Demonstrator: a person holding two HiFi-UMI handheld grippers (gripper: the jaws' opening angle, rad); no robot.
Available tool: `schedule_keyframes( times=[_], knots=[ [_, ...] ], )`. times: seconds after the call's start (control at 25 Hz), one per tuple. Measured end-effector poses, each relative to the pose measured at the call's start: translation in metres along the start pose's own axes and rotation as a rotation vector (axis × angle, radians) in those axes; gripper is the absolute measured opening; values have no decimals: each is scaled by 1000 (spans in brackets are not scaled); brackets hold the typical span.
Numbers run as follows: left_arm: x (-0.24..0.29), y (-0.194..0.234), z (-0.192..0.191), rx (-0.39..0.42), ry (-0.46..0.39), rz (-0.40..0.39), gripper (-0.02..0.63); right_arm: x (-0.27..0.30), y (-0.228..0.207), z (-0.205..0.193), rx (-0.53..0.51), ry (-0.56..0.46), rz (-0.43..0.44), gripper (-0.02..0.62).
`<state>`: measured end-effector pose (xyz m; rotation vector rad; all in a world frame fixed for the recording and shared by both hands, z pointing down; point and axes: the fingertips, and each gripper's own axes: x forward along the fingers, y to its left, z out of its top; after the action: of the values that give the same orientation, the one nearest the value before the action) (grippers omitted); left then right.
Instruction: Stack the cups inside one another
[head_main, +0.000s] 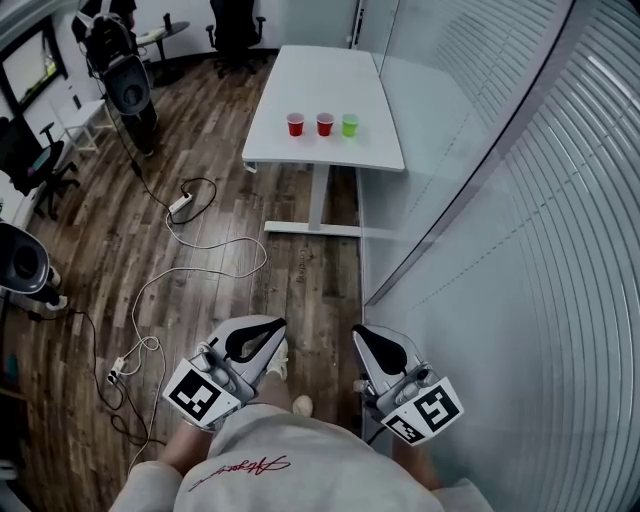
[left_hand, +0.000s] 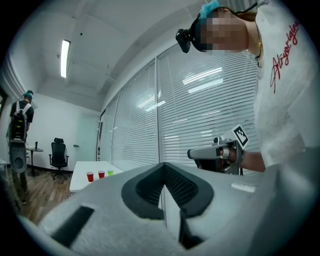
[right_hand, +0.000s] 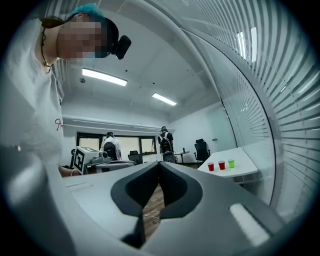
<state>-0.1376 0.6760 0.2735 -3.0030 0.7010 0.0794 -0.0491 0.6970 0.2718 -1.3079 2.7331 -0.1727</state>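
Far ahead, a white table (head_main: 300, 80) carries three small cups in a row near its front edge: a red cup (head_main: 295, 124), a second red cup (head_main: 325, 124) and a green cup (head_main: 350, 125). All stand upright and apart. The same row shows tiny in the left gripper view, red cup (left_hand: 90, 176), and in the right gripper view, green cup (right_hand: 231, 163). My left gripper (head_main: 275, 328) and right gripper (head_main: 360, 332) are held close to my body, both shut and empty, well short of the table.
Cables and a power strip (head_main: 180, 205) trail over the wooden floor to the left. A glass wall with blinds (head_main: 520, 200) runs along the right. Office chairs (head_main: 235, 25) and other people (right_hand: 165, 142) are at the far end of the room.
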Motion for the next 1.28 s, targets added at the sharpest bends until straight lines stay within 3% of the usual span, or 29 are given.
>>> schedule_keyframes(
  times=[0.44,1.28],
  knots=[
    [23,27,-2,22,-19,-38,-5,22,-25,2,-36,13,-36,-2],
    [117,201,-7,34,-36,-67,-5,177,-149,25,-82,16,-62,-2]
  ],
)
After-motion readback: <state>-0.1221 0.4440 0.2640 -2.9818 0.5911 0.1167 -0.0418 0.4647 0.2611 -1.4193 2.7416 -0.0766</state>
